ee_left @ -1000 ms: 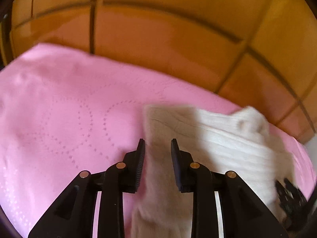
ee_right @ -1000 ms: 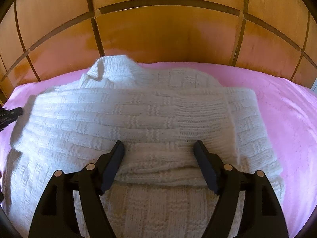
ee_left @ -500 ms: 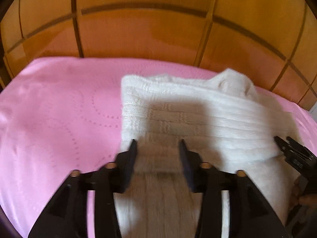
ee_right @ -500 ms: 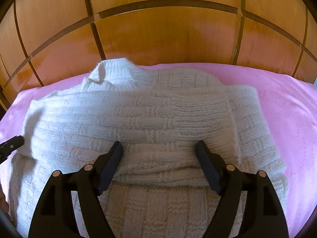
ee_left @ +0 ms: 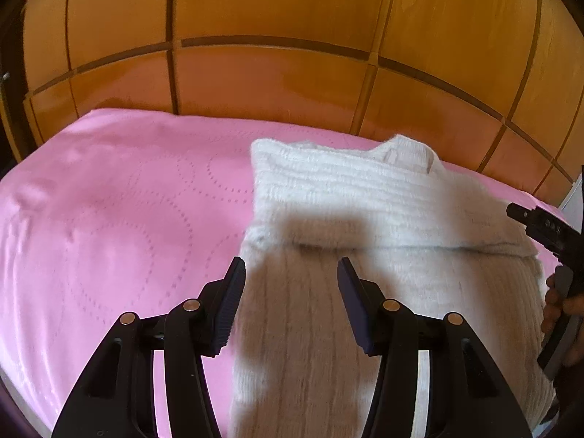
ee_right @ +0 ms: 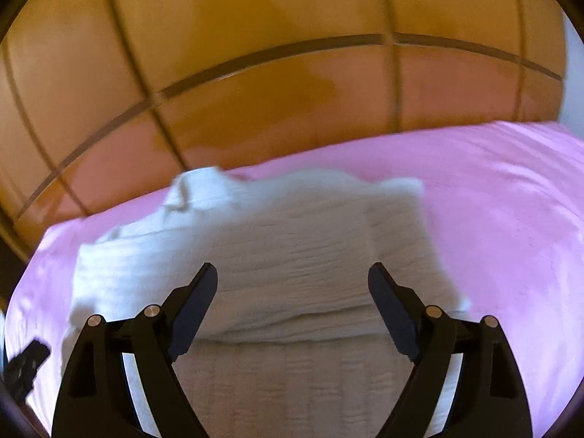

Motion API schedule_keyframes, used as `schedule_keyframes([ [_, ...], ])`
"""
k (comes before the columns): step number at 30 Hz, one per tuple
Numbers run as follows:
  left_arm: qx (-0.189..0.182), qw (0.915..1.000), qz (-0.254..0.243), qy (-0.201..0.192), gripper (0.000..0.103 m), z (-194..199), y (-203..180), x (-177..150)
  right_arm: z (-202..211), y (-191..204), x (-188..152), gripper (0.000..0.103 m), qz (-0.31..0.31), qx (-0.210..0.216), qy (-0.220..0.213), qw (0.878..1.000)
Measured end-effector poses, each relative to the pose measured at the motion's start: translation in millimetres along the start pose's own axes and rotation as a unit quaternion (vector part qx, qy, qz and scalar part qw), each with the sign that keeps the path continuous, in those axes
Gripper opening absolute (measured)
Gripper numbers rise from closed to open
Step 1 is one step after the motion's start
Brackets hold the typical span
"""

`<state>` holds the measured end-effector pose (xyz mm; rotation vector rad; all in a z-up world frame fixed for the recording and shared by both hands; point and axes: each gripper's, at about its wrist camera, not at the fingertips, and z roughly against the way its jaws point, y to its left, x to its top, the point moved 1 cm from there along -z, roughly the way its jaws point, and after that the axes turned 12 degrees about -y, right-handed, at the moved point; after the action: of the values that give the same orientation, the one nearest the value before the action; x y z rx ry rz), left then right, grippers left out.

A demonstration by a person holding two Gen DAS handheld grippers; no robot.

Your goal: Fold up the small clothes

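A cream knitted sweater (ee_left: 365, 219) lies folded on the pink bedspread (ee_left: 109, 200), its upper half doubled over the lower part. My left gripper (ee_left: 291, 273) hovers open above the sweater's left side with nothing between its fingers. In the right wrist view the same sweater (ee_right: 273, 255) is blurred by motion. My right gripper (ee_right: 292, 273) hangs over the sweater's fold, its jaws opening wide and empty. That right gripper (ee_left: 540, 224) also shows at the right edge of the left wrist view, held by a hand (ee_left: 562, 303).
A glossy wooden headboard (ee_left: 273, 73) with dark grooves rises behind the bed. Pink bedspread (ee_right: 511, 200) stretches to the right of the sweater and to its left. The left gripper's tip (ee_right: 25, 365) shows at the lower left of the right wrist view.
The left gripper opened wider, let go of the sweater and drew back to the right. The right gripper widened, lifted and rolled, so its view tilted and blurred.
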<state>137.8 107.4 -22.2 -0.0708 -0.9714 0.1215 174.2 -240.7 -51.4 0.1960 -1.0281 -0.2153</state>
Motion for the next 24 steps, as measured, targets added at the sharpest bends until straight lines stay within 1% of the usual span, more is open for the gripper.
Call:
schedule_keyframes([
  [1,0.001,1.0,0.005,0.001,0.052,1.8,1.9,-2.8,-5.8,-4.0,-2.1,0.083,-0.003,-0.011,0.013,1.0],
  [2,0.001,1.0,0.007,0.002,0.052,2.8,3.3,-5.1,-14.1,-5.4,-6.9,0.08,0.003,-0.017,0.035,0.999],
  [3,0.001,0.9999,0.01,0.004,0.052,5.6,4.8,-8.0,-24.4,-6.3,-13.0,0.078,0.019,-0.033,0.06,0.997],
  [4,0.002,0.9999,0.012,0.008,0.052,7.0,6.2,-11.0,-31.5,-5.5,-21.5,0.078,0.041,-0.05,0.069,0.996],
  [5,0.004,0.9999,0.013,0.009,0.052,8.8,7.6,-13.5,-31.1,-3.8,-25.2,0.078,0.052,-0.051,0.057,0.996],
  [8,0.007,0.9998,0.013,0.013,0.051,13.5,9.7,-21.3,-29.7,0.1,-25.1,0.078,0.053,-0.061,0.055,0.995],
  [11,0.006,0.9997,0.015,0.018,0.052,18.0,12.4,-28.3,-25.4,0.9,-25.6,0.08,0.05,-0.061,0.053,0.996],
  [14,0.007,0.9995,0.019,0.023,0.052,23.3,16.7,-36.0,-14.6,-3.5,-25.4,0.086,0.04,-0.058,0.051,0.996],
  [16,0.008,0.9993,0.021,0.029,0.052,26.3,19.5,-42.5,-3.3,-5.7,-26.9,0.087,0.04,-0.053,0.052,0.996],
  [19,0.009,0.999,0.022,0.037,0.052,30.3,24.8,-50.7,12.4,-14.5,-32.3,0.089,0.044,-0.051,0.05,0.996],
  [24,-0.003,0.9978,0.027,0.06,0.052,40.3,36.7,-69.0,48.0,-46.6,-50.2,0.089,0.036,-0.056,0.061,0.996],
])
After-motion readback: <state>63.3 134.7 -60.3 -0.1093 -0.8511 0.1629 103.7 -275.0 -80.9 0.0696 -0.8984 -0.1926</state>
